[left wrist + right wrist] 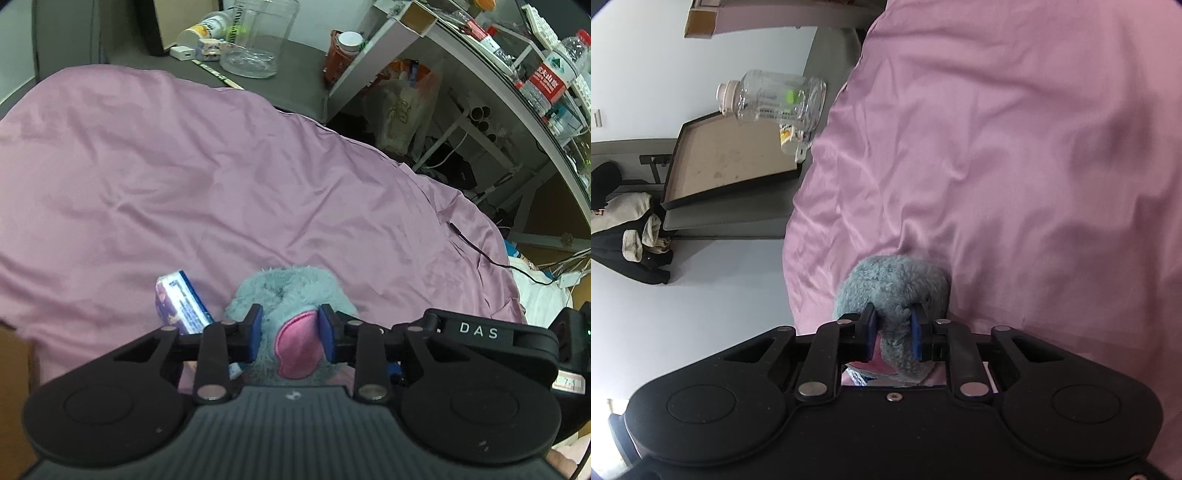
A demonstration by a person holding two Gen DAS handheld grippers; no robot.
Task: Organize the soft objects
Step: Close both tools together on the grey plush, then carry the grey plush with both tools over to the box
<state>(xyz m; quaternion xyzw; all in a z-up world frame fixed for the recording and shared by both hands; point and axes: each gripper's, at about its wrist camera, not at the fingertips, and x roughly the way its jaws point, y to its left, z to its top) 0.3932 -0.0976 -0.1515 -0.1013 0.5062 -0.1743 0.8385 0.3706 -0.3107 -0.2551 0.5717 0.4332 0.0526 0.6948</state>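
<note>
"DAS" on black tongs housing

A pink sheet covers the bed, wrinkled in many places. A small blue and white packet lies on it, and a thin black cable runs over its right edge. Behind the bed, on a grey bench, stands a big clear glass jar with a small white charger near it. To the right, a white shelf carries a water bottle with a red label.
</note>
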